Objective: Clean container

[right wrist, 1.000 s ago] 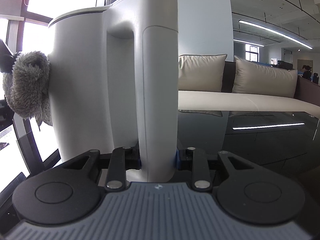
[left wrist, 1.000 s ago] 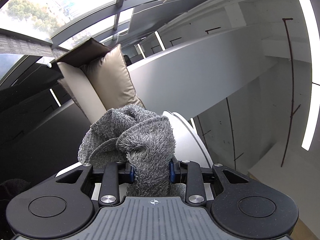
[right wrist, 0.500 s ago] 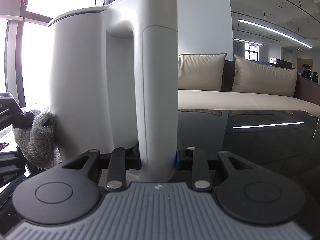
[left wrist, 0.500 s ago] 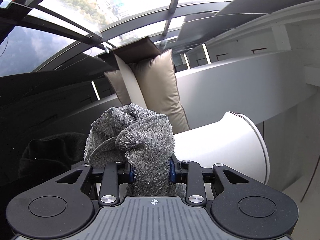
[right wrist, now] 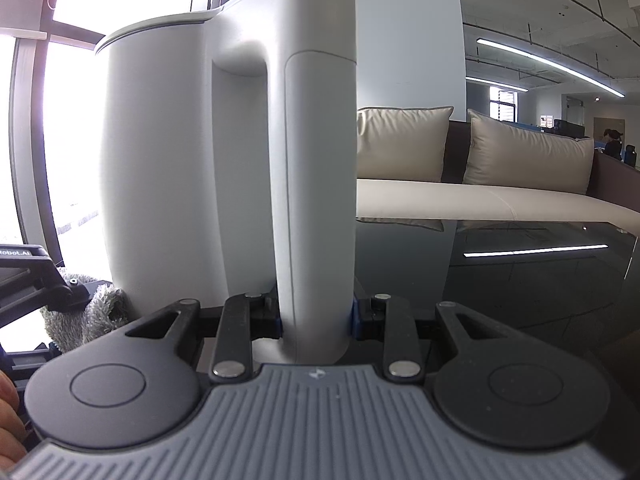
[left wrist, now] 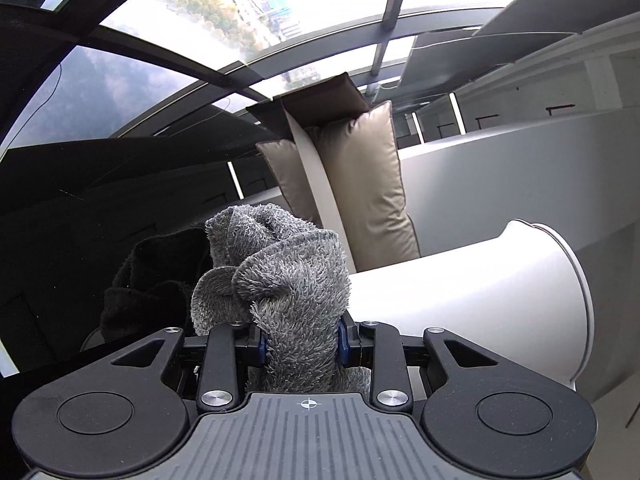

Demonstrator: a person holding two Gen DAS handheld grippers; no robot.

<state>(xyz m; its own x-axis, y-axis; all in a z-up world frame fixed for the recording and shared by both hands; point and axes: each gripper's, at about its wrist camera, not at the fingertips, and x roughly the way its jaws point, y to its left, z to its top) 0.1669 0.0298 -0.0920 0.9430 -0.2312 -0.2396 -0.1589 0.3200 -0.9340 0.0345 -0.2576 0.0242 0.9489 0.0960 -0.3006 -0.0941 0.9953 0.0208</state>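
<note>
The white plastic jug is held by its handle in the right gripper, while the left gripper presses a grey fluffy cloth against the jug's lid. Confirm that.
Not the lid. The right wrist view shows the grey fluffy cloth low against the white plastic jug, near its base. The right gripper does clamp the handle, and the left gripper holds the cloth.

Beige sofa (right wrist: 460,204), cushions (right wrist: 404,144), windows (left wrist: 320,8)
</note>
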